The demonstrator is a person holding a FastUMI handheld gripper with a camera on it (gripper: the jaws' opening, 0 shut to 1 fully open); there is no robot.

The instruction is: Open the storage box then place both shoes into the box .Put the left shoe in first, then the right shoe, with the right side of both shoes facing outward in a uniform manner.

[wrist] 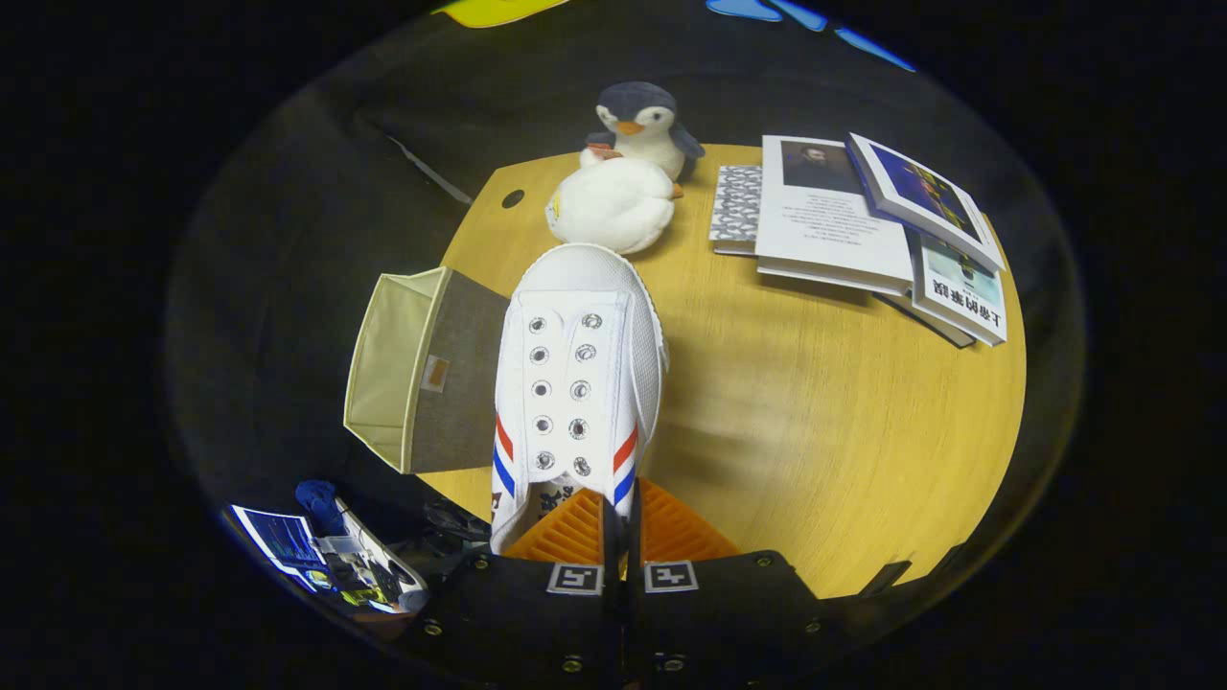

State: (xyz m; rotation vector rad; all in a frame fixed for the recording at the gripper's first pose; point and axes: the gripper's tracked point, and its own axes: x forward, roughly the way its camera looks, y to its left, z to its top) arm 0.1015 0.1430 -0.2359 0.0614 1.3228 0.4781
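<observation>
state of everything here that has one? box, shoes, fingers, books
box: open, standing at the table's edge beside the held shoe, nothing visible inside
shoe: held up at its heel end, toe pointing away, no laces
second shoe: lying on the table in front of the penguin
fingers: closed together on the shoe
books: closed, stacked overlapping

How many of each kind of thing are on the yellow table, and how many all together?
Shoes: 2, one gripped at its heel by the gripper, one lying beyond it
Toy penguin: 1
Storage box: 1, open, beside the held shoe
Books: 5 that I can tell apart
Total: 9
</observation>
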